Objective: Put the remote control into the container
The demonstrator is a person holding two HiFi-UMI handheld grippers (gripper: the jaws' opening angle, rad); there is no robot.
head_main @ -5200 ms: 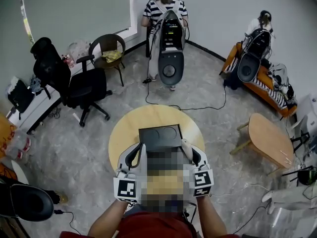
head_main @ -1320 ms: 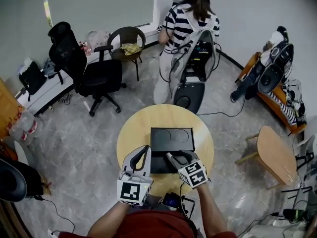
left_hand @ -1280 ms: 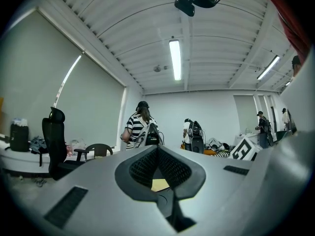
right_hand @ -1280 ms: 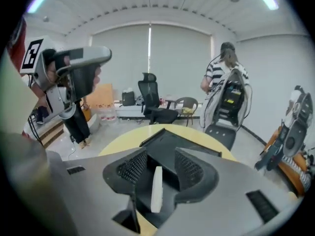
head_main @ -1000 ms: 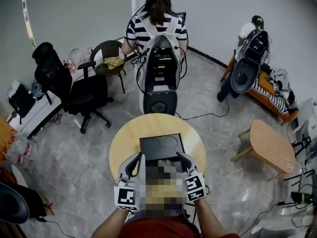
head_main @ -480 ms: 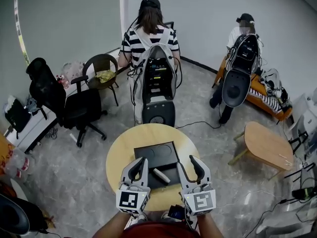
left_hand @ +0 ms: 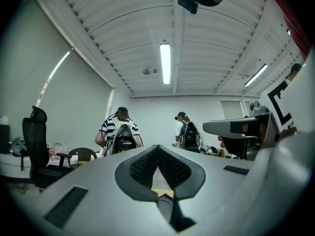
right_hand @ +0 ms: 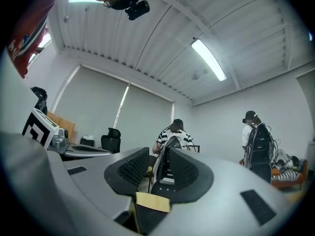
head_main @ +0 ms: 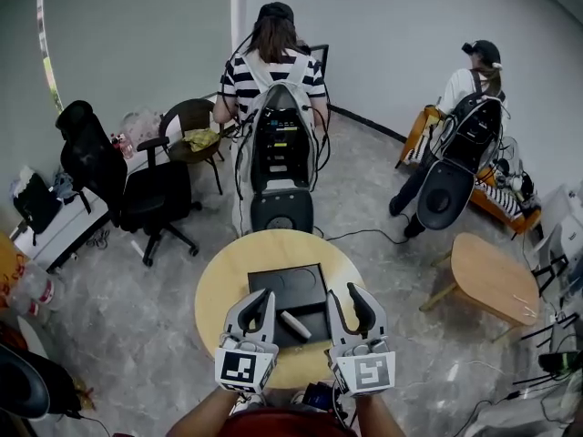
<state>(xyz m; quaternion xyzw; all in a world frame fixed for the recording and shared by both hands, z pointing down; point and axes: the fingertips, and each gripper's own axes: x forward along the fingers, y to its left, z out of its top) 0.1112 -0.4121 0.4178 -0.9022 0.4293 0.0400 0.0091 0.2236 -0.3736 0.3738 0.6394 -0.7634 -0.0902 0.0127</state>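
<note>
Right gripper (right_hand: 156,154): released. Its jaws stand apart, having just closed a little. Nothing lies between them, and the room shows through the gap. Left gripper (left_hand: 157,149): clenched, pad tips meeting, nothing grasped.

Position, head view: both grippers are held over the near edge of the round table (head_main: 219,285), pointing away from the person who holds them. The left gripper is at the near left corner of the container (head_main: 273,280), and the right gripper is at its near right corner. Neither touches the remote control (head_main: 294,323).

Remote control: light-coloured, lying flat inside the container, in its near half, set at a slant between the two grippers.

Container: black, shallow and rectangular, resting at the centre of the table. Two round recesses mark its far half.

Surroundings: a person in a striped top (head_main: 271,71) stands just beyond the far edge of the table, back turned, carrying a backpack rig (head_main: 278,153). A second person (head_main: 469,89) in a dark cap stands well off past the right edge, also bearing a pack. A black office chair (head_main: 150,189) stands off the left edge. A small wooden side table (head_main: 492,276) stands off the right edge.
</note>
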